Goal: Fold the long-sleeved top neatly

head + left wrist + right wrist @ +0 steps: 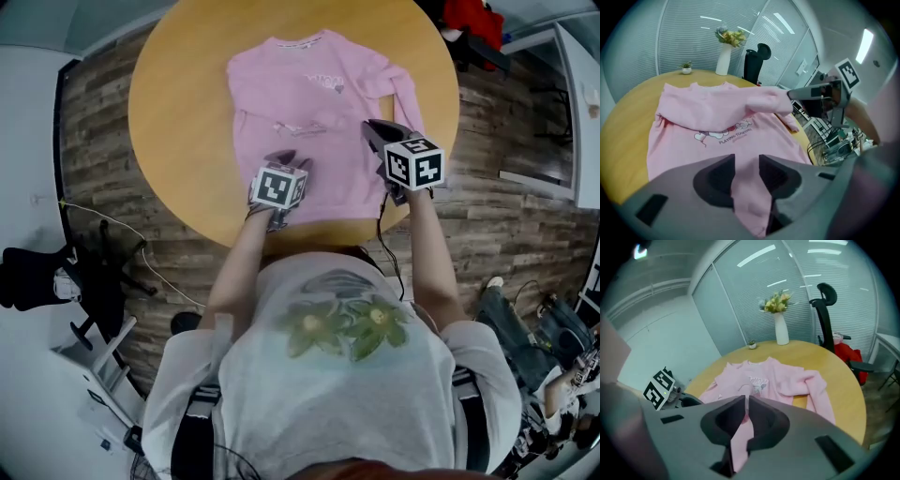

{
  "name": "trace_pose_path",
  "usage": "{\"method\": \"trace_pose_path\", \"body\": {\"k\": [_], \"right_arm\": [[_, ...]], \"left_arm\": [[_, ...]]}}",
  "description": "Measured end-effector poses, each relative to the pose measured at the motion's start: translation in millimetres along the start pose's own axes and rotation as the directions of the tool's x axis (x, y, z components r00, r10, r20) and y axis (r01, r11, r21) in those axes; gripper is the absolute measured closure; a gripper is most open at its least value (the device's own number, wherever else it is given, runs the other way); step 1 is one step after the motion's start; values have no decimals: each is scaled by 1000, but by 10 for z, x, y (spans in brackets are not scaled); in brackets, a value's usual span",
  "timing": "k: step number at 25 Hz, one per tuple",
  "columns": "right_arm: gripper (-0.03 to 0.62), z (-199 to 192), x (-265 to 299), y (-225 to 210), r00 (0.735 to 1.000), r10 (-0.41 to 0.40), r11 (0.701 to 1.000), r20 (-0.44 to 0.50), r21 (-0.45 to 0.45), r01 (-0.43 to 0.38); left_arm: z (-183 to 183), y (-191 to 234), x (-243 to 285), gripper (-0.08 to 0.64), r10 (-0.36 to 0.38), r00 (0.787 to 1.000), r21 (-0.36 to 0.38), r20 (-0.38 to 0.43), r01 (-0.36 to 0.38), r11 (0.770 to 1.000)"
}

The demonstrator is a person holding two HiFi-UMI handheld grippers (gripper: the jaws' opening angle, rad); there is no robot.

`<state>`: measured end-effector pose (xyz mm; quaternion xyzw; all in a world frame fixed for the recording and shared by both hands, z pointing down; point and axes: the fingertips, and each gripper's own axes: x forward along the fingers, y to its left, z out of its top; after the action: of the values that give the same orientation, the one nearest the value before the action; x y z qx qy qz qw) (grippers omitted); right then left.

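Note:
A pink long-sleeved top [309,103] lies front-up on the round wooden table [178,112], collar away from me. My left gripper [286,159] is over the lower hem; in the left gripper view [746,171] its jaws are shut on a bunch of pink cloth. My right gripper [372,128] stands over the top's right side, its jaws [746,404] shut on a strip of the pink fabric. In the left gripper view the right gripper [793,95] holds a raised fold of the top [712,117] above the printed chest.
A white vase of flowers [781,326], a small pot [686,69] and a black office chair [827,315] are at the table's far edge. Red cloth [473,19] lies beyond the table. The table's near rim is close to my body. Wooden floor surrounds it.

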<state>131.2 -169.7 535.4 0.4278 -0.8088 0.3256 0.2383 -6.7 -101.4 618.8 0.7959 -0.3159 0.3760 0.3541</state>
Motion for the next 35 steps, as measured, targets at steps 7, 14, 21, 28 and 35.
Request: {"method": "trace_pose_path", "body": {"k": [7,14,21,28,35], "right_arm": [[382,-498,-321,-869,934,-352,926,-51,128,356],[382,-1301,-593,-1445,842,-503,790,-197,292,540],[555,-1349,-629,-1570,844,-504,769,-184,349,536],[563,-308,-1467,-1755,738,-667,740,107,217,637],[563,495,-2220,-1647,636,-699,707,326,180,684]], "left_arm": [[-144,107,133,417,48,995,57,-85,-43,997],[-247,176,257,427,113,991,110,-70,-105,988],[-248,181,256,440,135,989,110,-67,-127,986],[-257,186,278,440,153,986,121,-61,-145,982],[-245,203,278,440,158,986,105,-49,-153,983]]}}
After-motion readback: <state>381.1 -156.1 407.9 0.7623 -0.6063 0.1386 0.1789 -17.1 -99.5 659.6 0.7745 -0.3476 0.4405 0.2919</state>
